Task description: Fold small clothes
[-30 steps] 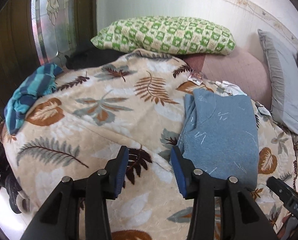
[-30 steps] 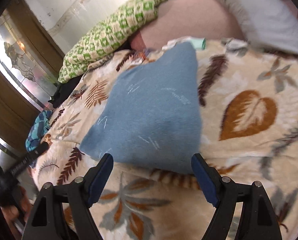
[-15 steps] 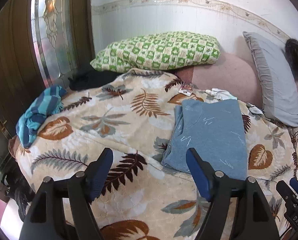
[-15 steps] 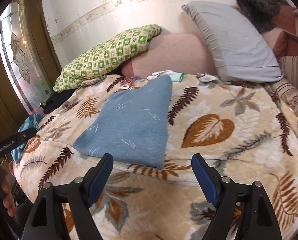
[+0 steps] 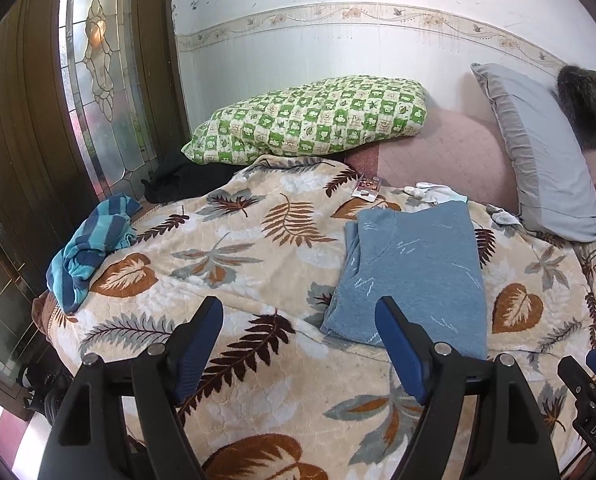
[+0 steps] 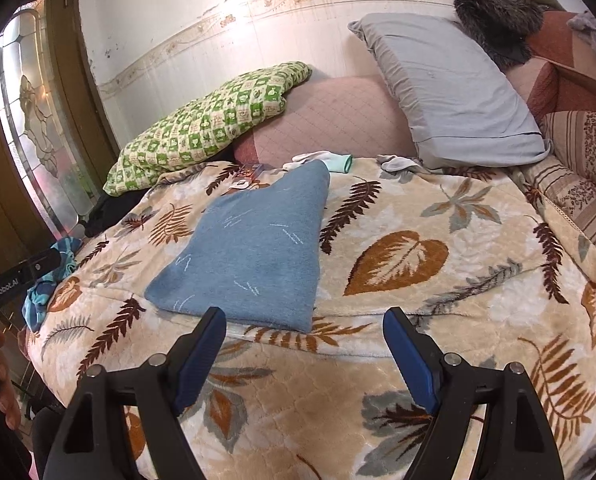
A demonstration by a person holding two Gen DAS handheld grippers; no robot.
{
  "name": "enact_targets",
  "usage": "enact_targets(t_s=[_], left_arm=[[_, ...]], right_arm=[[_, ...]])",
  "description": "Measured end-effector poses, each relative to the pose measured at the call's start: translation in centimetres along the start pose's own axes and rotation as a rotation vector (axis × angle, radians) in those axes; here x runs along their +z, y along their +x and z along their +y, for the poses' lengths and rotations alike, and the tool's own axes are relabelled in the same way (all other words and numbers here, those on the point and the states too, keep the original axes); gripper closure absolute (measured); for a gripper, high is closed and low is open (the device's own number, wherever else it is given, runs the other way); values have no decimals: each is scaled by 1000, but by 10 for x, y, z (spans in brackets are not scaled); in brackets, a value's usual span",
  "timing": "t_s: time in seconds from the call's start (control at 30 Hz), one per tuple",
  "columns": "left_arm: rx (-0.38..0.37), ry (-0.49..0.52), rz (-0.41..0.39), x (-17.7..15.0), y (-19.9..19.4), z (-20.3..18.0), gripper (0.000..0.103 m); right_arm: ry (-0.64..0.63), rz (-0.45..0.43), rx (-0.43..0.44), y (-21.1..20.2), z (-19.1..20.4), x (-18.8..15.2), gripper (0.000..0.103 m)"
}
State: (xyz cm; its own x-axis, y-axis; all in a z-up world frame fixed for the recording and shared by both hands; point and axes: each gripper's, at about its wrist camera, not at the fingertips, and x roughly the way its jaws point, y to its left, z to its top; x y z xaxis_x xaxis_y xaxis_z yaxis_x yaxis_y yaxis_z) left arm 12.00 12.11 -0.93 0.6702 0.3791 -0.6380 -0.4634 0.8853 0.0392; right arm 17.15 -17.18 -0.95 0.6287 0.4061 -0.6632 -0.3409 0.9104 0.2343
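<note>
Right wrist view shows the blue shirt point(image 6: 254, 252) lying folded on the bed point(image 6: 437, 320) just ahead of both wide-open, empty tools point(image 6: 303, 354) point(image 5: 298, 344), while the crumpled striped garment point(image 5: 90, 248) likely awaits folding.

Folded blue garment point(image 6: 254, 252) on leaf-patterned blanket point(image 6: 437, 216), beyond spread, empty right claw point(image 6: 303, 344)

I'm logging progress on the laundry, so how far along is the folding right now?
Done: the blue top lies folded flat on the leaf-print blanket. In hand: nothing; the left gripper and right gripper are both open and empty, short of the cloth. Left: the striped teal garment is crumpled at the blanket's edge, and small pale pieces lie loose near the pillows.
</note>
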Motion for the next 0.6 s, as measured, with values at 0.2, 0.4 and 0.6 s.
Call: enact_targets(t_s=[0.2, 0.4, 0.6], left_arm=[[1, -5, -11, 1, -7, 2, 24], [1, -11, -15, 2, -11, 2, 24], [-1, -16, -16, 2, -14, 3, 24]], right_arm=[[-7, -16, -5, -7, 0, 0, 19], [-13, -27, -4, -12, 3, 1, 20], [-17, -31, -2, -14, 5, 2, 19]])
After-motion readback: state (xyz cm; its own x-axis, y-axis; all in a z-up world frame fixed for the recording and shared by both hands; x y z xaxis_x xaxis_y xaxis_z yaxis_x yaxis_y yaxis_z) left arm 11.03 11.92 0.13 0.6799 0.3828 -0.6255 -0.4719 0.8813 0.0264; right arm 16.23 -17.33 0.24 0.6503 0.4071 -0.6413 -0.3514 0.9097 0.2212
